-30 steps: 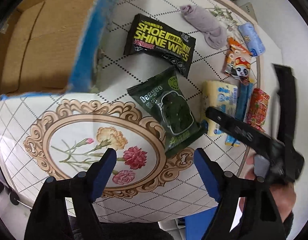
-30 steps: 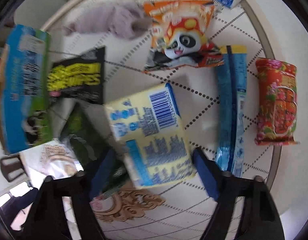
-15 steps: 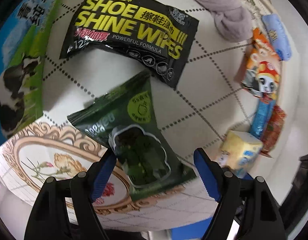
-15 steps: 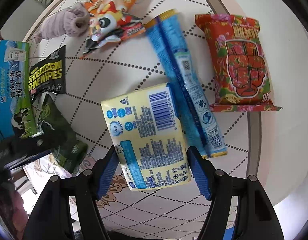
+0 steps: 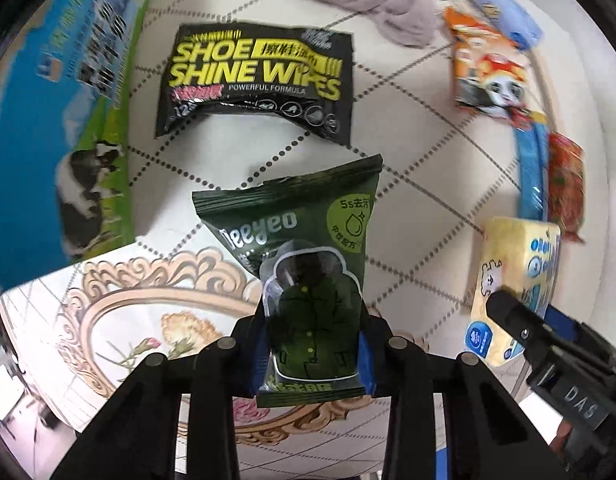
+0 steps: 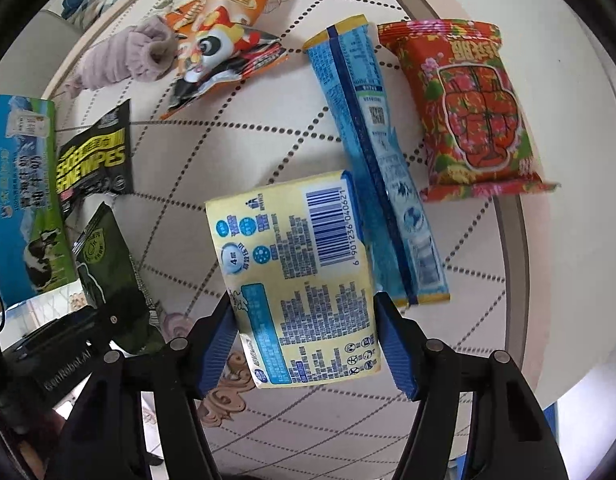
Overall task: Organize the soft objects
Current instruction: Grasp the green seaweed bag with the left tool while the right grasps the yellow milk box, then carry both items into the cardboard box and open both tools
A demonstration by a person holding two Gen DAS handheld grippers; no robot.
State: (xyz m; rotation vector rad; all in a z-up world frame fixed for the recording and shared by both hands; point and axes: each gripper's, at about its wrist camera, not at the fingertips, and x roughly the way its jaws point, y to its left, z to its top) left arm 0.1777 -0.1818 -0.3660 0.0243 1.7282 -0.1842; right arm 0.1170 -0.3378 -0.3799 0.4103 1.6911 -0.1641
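Left wrist view
Left gripper (image 5: 312, 346): jaws pinching the lower part of the dark green wipes pack (image 5: 304, 264), one blue pad against each side edge.
Dark green wipes pack: held between the jaws, its top end reaching toward the black shoe shine wipes pack (image 5: 256, 80); whether its lower edge touches the surface (image 5: 411, 152) cannot be told.
Black shoe shine wipes pack: lying flat on the surface, just beyond the green pack.
Milk carton box (image 5: 64, 120): blue and green with a cow picture, at the left edge.
Lilac cloth (image 5: 371, 4): bunched at the top.
Panda snack bag (image 5: 491, 76): orange, right of the cloth.
Yellow tissue pack (image 5: 511, 280): at right, gripped by the other tool.

Right wrist view
Right gripper (image 6: 306, 346): jaws closed against both sides of the yellow tissue pack (image 6: 300, 272), barcode side facing the camera.
Long blue sachet (image 6: 375, 156): lying just beside the yellow pack on its right, touching it.
Red floral pack (image 6: 471, 108): flat on the surface, right of the blue sachet and near it.
Panda snack bag (image 6: 224, 40): near the top, overlapping the lilac cloth (image 6: 120, 60).
Dark green wipes pack (image 6: 108, 276): at lower left, in the left gripper (image 6: 68, 344).
Surface (image 6: 236, 148): cream with dotted diamond lines.
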